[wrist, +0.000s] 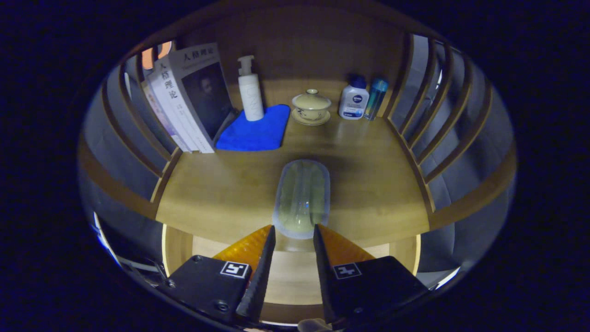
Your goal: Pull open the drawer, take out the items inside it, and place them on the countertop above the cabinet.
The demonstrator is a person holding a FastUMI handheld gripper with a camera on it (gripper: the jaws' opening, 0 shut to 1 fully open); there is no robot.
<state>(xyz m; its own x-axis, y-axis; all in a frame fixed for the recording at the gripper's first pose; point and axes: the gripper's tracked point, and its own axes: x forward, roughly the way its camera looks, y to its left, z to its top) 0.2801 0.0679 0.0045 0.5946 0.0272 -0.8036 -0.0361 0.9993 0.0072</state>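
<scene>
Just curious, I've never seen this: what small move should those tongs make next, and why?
Probably the tongs should open slightly and back away: the clear oblong tray already lies on the countertop, its near end between their tips; grip unclear.

Counter (221, 193): oblong item (302, 198) at front centre, lying lengthwise, its near end between the tips of the parted claw (294, 235). Rear row, left to right: books (184, 101) leaning; cloth (256, 129) with pump bottle (250, 90) standing on it; lidded cup (311, 105) on saucer; two bottles (362, 97) side by side, touching.
</scene>
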